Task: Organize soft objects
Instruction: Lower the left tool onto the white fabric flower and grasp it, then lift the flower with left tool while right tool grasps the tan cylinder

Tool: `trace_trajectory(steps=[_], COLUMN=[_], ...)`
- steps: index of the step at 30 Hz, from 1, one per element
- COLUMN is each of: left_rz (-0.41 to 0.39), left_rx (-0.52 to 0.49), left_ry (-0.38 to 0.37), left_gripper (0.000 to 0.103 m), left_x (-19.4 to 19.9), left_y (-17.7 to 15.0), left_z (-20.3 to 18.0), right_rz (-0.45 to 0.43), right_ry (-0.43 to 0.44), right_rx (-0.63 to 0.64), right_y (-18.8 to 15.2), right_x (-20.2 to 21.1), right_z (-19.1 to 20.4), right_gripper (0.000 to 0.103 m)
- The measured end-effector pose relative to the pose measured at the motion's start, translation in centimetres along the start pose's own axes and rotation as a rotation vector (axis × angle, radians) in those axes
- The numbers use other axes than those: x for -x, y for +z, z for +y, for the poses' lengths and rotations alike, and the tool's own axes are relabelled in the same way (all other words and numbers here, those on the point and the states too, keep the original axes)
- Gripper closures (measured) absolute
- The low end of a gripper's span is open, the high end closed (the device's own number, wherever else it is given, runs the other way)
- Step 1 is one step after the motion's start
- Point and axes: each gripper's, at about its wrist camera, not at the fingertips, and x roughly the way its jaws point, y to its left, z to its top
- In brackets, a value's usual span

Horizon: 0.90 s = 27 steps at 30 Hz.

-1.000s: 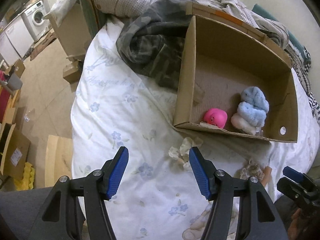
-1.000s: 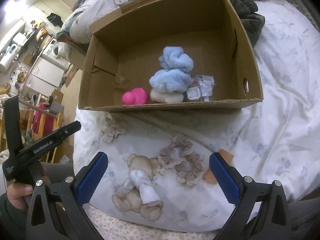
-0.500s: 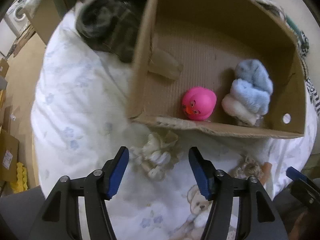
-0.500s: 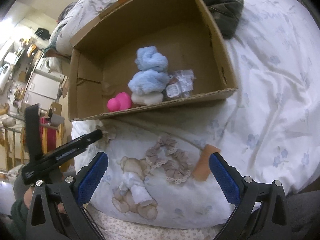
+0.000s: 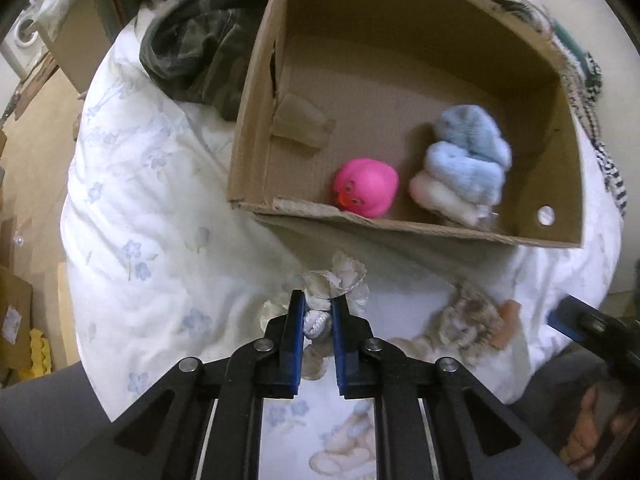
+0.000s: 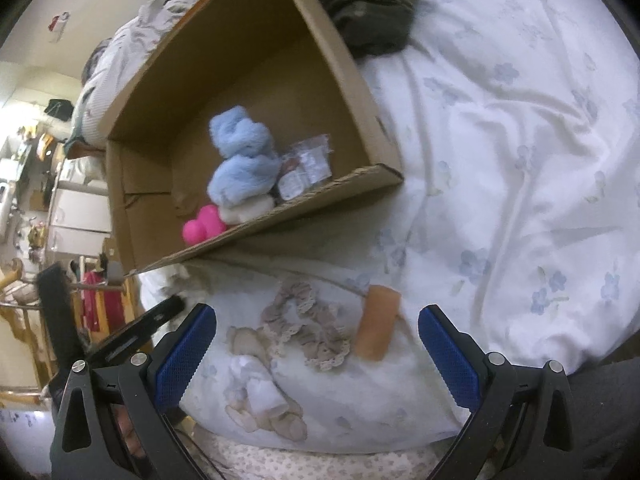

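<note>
Scrunchie [image 5: 334, 280], cream, lies on bed [image 5: 160, 240] just before cardboard box [image 5: 400, 224]; left gripper [image 5: 318, 320] jaws clamped on one frill only, could slip or snag box wall on lift; right gripper [image 6: 316, 344] jaws apart, idle

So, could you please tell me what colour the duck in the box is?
The duck is bright pink, clearest in the left wrist view.

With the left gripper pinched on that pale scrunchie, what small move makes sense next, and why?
Probably a short lift straight up. The left gripper is shut on the cream scrunchie, which lies on the bedsheet just in front of the cardboard box. The box's near wall stands between them, so the scrunchie must rise above that edge before going in beside the pink duck.
</note>
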Motion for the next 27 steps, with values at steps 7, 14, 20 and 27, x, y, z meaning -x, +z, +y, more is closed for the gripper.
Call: trace_trajectory(steps=[7,14,20,27], left_rz=[-0.052,-0.075,-0.092,-0.147], left_rx=[0.001,0.001,0.001,0.009], left_ry=[-0.036,-0.047,-0.041,-0.03], left_gripper=[0.091,0.091,0.091,0.091], left_x=[2.8,3.5,4.4,5.6], left_y=[-1.3,-0.9,-1.1,-1.4], left_z=[-0.1,0.6,0.8,0.7], right_rz=[0.087,0.123,0.02,-0.15], right_ry=[-0.101,-0.187,-0.2,-0.061], right_rx=[-0.039,0.022,0.084,0.121], right_y=[-0.2,-0.4,-0.7,-1.2], right_x=[-2.5,-4.3,-2.4,1.6], right_z=[-1.4,-0.5,1.0,2.8], right_gripper=[0.059,0.094,0.097,0.097])
